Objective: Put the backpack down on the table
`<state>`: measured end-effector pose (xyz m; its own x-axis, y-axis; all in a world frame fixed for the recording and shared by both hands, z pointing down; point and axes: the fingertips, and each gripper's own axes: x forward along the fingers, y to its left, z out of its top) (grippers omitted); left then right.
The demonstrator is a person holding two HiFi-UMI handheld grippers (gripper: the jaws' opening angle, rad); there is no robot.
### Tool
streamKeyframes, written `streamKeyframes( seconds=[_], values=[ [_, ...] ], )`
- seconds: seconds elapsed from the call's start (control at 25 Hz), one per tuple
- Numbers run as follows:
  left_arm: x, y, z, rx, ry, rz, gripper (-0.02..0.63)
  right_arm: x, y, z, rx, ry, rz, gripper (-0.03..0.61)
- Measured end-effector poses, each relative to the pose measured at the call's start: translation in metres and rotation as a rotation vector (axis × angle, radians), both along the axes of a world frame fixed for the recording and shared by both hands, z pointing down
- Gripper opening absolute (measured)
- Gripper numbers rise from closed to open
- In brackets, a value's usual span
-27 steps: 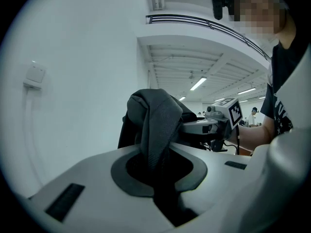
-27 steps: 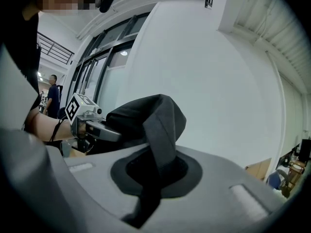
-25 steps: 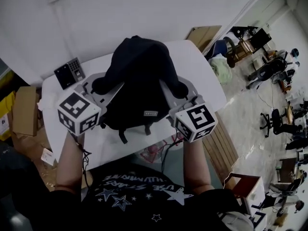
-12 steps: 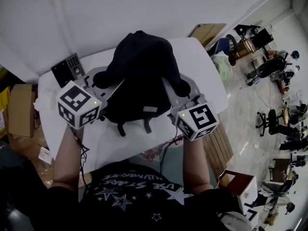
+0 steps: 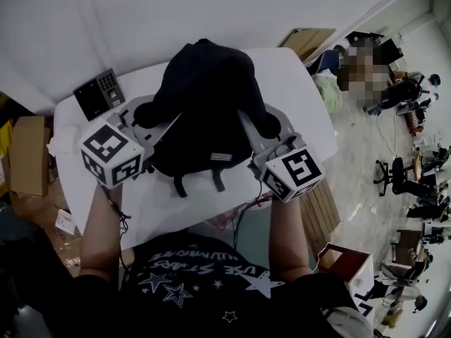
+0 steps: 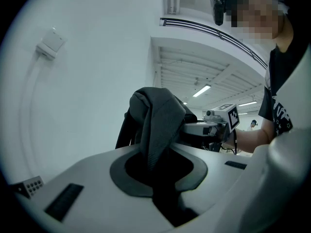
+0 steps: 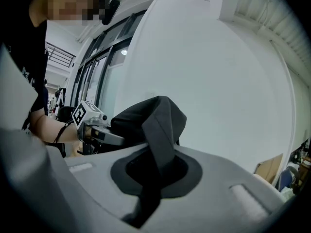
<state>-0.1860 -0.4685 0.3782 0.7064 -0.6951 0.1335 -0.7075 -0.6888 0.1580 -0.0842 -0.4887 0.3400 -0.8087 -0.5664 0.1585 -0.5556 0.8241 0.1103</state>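
A black backpack [image 5: 204, 111] hangs upright over the white table [image 5: 176, 213], held by its two shoulder straps. My left gripper [image 5: 141, 118] is shut on the left strap [image 6: 158, 125], which runs down between its pads. On the other side, my right gripper [image 5: 264, 131] is shut on the right strap [image 7: 163, 130]. Each gripper view shows the other gripper beyond the bag: the right gripper [image 6: 221, 123] and the left gripper [image 7: 90, 120]. I cannot tell whether the bag's bottom touches the tabletop.
A black keypad device [image 5: 99, 94] lies on the table's far left corner. Cardboard boxes [image 5: 28, 153] stand on the floor to the left. A white wall runs behind the table, with office chairs and clutter on the floor at right.
The backpack and both grippers have shifted a little farther over the table and sunk slightly. Both grips on the straps are unchanged.
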Motion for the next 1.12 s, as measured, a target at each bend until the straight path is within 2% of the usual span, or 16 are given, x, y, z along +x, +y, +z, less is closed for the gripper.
streamKeyframes(
  seconds=[0.32,0.52,0.76,0.84,0.96,1.12],
  values=[
    [-0.002,0.013,0.011,0.061,0.077,-0.009,0.057,0.000,0.009,0.012,0.003,0.002,0.033,0.015],
    [0.000,0.020,0.010,0.090,0.064,-0.023,0.057,0.001,0.018,0.012,0.057,0.014,0.056,0.018],
    [0.001,0.025,0.012,0.099,0.027,-0.052,0.066,0.005,0.023,0.014,0.067,0.023,0.081,0.037],
    [0.001,0.027,0.011,0.106,0.019,-0.073,0.086,0.001,0.029,0.014,0.067,0.018,0.042,0.102],
    [0.000,0.031,0.007,0.106,0.030,-0.097,0.207,0.000,0.036,0.012,0.060,0.017,0.016,0.192],
    [0.003,0.038,0.002,0.107,0.007,-0.114,0.258,0.007,0.039,0.008,0.043,-0.011,0.045,0.290]
  ],
)
